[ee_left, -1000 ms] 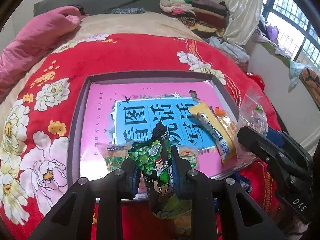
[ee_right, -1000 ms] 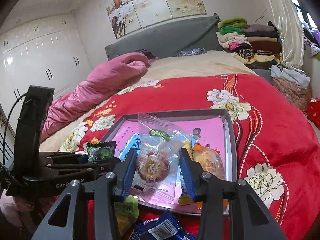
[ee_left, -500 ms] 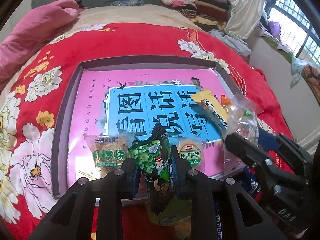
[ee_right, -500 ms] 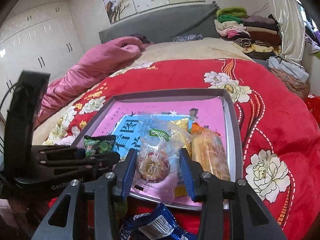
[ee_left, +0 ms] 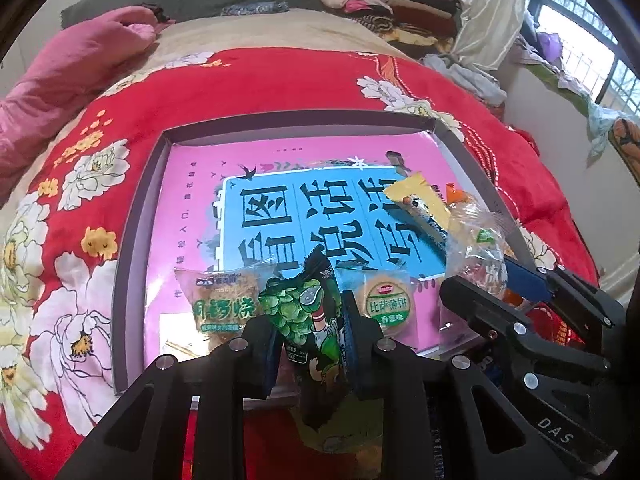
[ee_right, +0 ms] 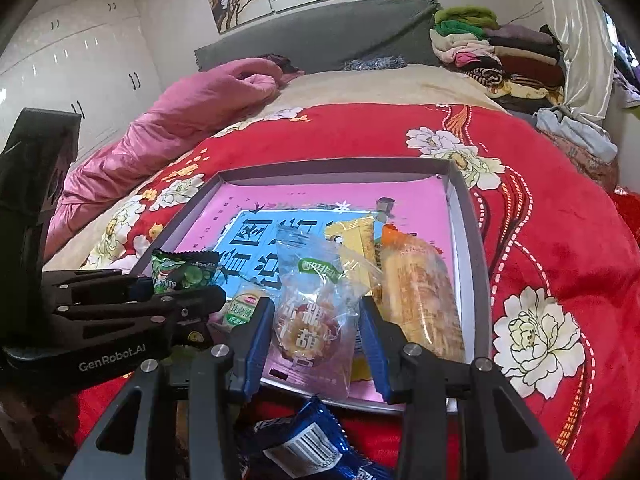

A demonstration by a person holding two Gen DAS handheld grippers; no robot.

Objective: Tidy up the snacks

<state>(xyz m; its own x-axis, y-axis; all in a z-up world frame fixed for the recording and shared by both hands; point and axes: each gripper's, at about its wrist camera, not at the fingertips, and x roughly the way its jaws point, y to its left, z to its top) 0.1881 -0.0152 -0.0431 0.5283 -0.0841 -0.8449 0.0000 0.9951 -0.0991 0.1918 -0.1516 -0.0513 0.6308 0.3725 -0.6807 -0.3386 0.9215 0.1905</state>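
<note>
Bed (ee_right: pixel 400 88) was covered by red floral blanket (ee_right: pixel 560 240) | pink quilt (ee_right: pixel 180 120) was bunched by grey headboard (ee_right: pixel 320 36) | white wardrobe (ee_right: pixel 80 68) was noted | folded clothes (ee_right: pixel 492 52) were stacked | daylight was admitted by barred window (ee_left: pixel 580 40).
</note>
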